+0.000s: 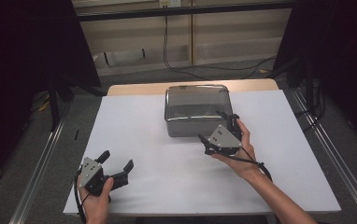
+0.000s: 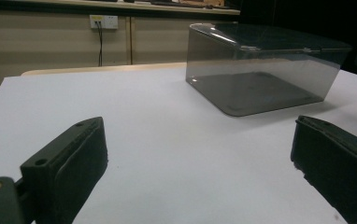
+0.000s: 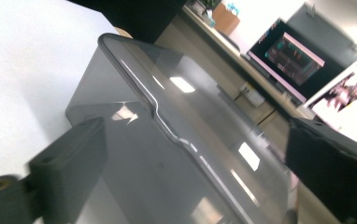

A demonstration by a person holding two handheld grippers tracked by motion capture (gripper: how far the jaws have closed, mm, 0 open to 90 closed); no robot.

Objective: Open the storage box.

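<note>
Smoky clear box (image 1: 196,110) with lid, far middle of white table (image 1: 148,140). Right gripper (image 1: 218,126) at box's near right corner, jaws apart, possibly touching it. Left gripper (image 1: 117,165) well short of box, left, jaws apart, nothing between.

Left hand (image 1: 95,196): lower left of the high view, coming in from the bottom edge, wrapped around its gripper's body.
Left gripper (image 1: 117,164): jaws spread wide, pointing toward the upper right of the frame; nothing between them.
Right hand (image 1: 242,149): centre right of the high view, forearm running in from the lower right corner.
Right gripper (image 1: 212,126): tilted, jaws pointing up and left, held wide apart.
</note>
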